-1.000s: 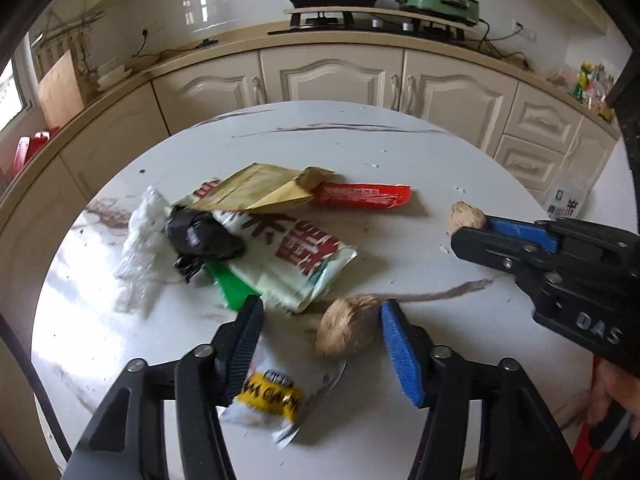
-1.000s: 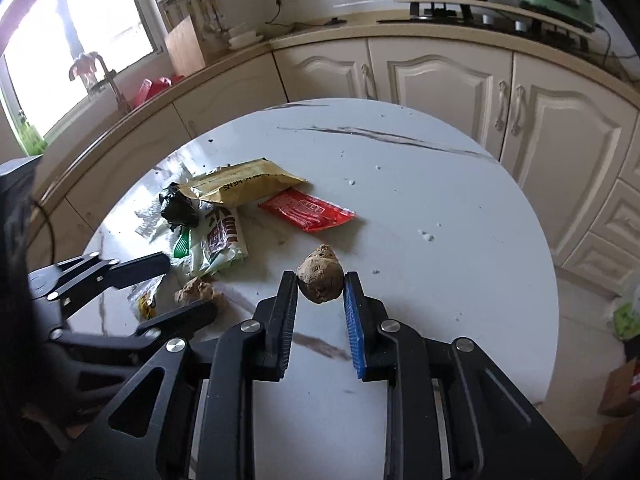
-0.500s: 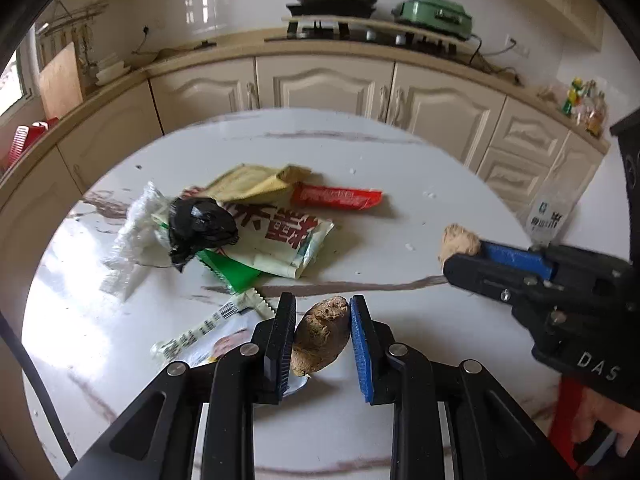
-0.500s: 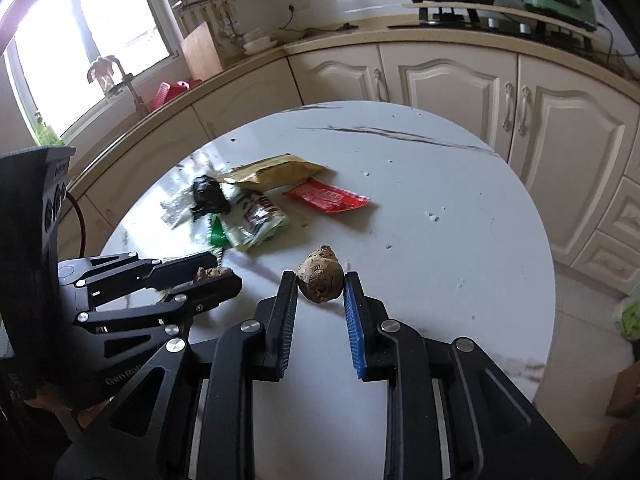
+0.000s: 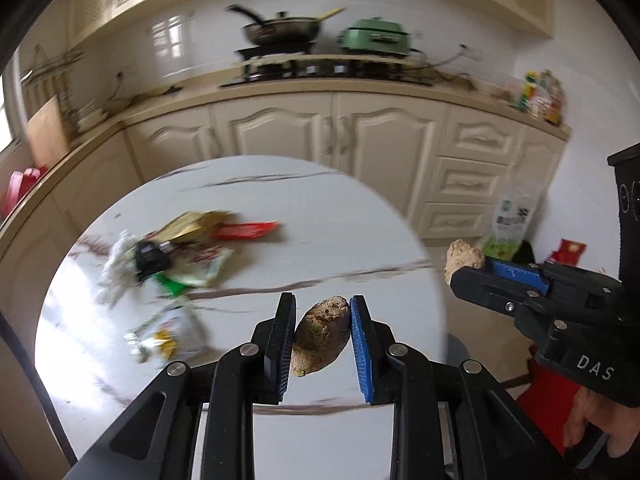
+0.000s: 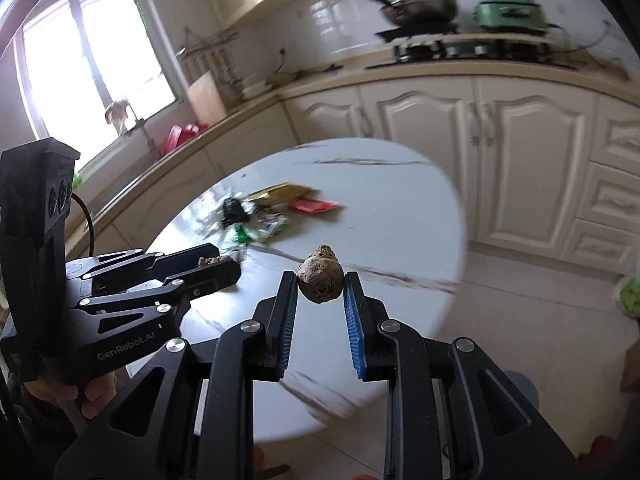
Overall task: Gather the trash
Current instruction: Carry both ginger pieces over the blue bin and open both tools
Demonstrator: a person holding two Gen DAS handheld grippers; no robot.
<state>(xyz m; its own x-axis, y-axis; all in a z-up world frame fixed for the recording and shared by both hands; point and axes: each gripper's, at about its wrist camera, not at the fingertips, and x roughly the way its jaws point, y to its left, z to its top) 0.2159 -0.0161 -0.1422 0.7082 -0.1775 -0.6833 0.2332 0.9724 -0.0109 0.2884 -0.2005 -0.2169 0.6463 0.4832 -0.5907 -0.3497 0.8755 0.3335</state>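
White letters "DAS" stand on the black body of the right gripper (image 5: 468,270) at about four o'clock in the left wrist view, and "GenRobot.AI" stands on the left gripper (image 6: 224,266) body at eight o'clock in the right wrist view.

Home kitchen: cream cabinets (image 5: 340,128), wok (image 5: 282,32) on stove, round marble table (image 5: 320,216).

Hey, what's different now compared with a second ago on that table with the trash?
The left claw closed on the brown lump that lay on the table and lifted it clear. Both claws have pulled back from the table. The right claw still grips its own lump. The wrappers lie where they were.
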